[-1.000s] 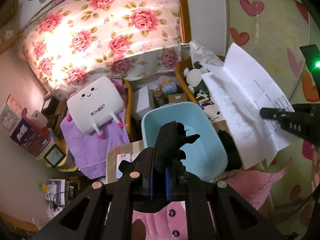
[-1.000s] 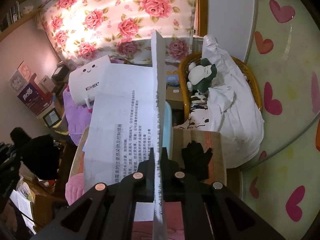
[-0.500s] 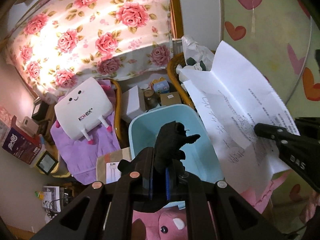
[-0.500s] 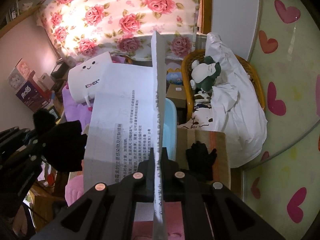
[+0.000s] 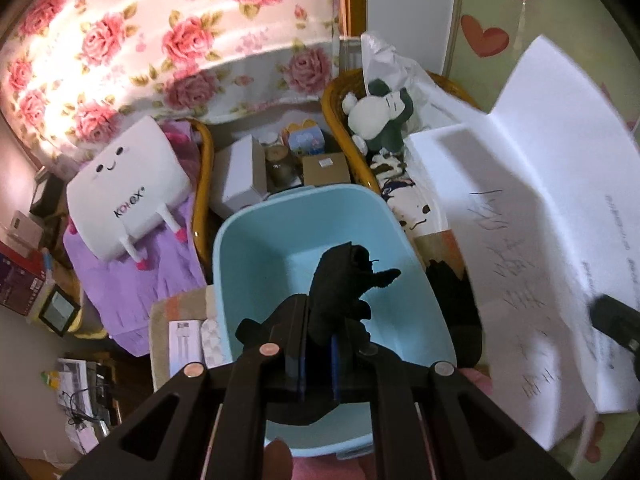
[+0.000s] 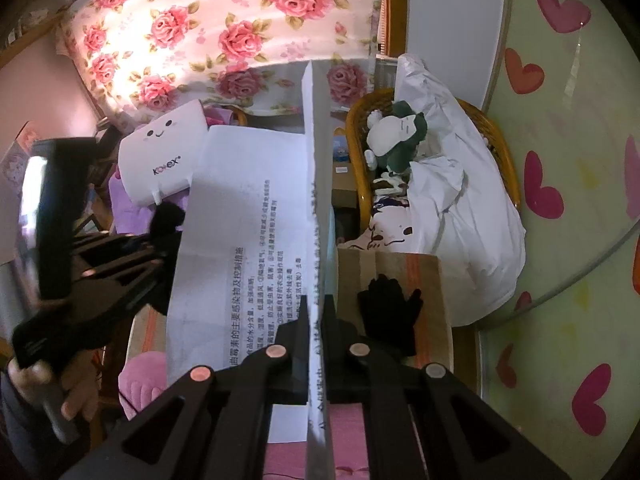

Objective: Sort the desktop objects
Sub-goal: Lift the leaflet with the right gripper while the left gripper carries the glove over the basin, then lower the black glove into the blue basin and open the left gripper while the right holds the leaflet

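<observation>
My left gripper (image 5: 318, 320) is shut on a black glove (image 5: 344, 284), which hangs over the inside of a light blue plastic bin (image 5: 256, 252). My right gripper (image 6: 316, 312) is shut on a folded white printed sheet of paper (image 6: 248, 232), held upright on edge between its fingers. That paper (image 5: 540, 232) also fills the right side of the left wrist view, with the right gripper's tip (image 5: 616, 320) on it. A second black glove (image 6: 390, 312) lies on a striped cloth (image 6: 424, 280) to the right of the bin. The left gripper (image 6: 100, 264) shows at the left of the right wrist view, held by a hand (image 6: 44, 396).
A white Kotex plush cushion (image 5: 124, 188) rests on purple cloth (image 5: 120, 276) at the left. A wicker chair (image 6: 492, 140) holds a plush toy (image 6: 396, 136) and white bags. Boxes and a jar (image 5: 280, 164) stand behind the bin. A pink plush (image 6: 142, 380) lies in front.
My left gripper has sunk and moved forward with the glove, so the blue bin now looms larger beneath it. The right gripper and its paper have stayed nearly still.
</observation>
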